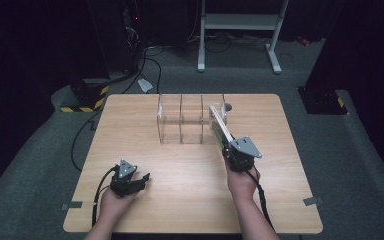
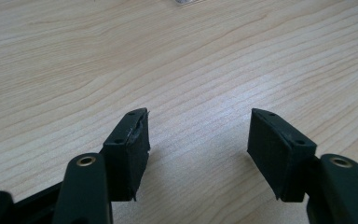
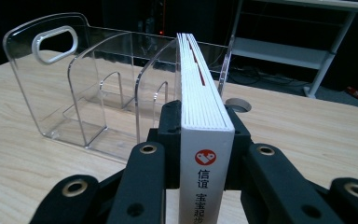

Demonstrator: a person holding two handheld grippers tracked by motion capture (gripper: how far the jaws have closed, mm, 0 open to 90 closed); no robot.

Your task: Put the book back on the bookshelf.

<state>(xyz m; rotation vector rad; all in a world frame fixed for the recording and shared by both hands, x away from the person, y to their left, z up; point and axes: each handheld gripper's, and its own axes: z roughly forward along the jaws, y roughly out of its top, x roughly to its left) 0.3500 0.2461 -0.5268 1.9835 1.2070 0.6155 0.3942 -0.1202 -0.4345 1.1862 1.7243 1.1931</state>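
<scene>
At centre right of the high view, the right claw (image 1: 226, 146), clamped on the white book (image 1: 219, 125), could snag it on the clear rack's (image 1: 181, 120) divider, I reckon, while the left claw (image 1: 141, 178) idles apart.

book (image 3: 206, 140): its lower spine runs off the bottom edge of the right gripper view, so the printed characters break off partway; the covers are hidden where the jaws clamp them
right gripper (image 1: 231, 148): in the high view the grey plate on top covers the jaws, so the grip on the book cannot be seen there
clear acrylic rack (image 3: 93, 93): its rightmost slot is hidden behind the book in the right gripper view
left gripper (image 2: 198, 149): its body is cut off by the bottom edge
round table hole (image 3: 237, 105): partly covered by the book and the jaw
floor cables (image 1: 150, 55): too dark to follow
</scene>
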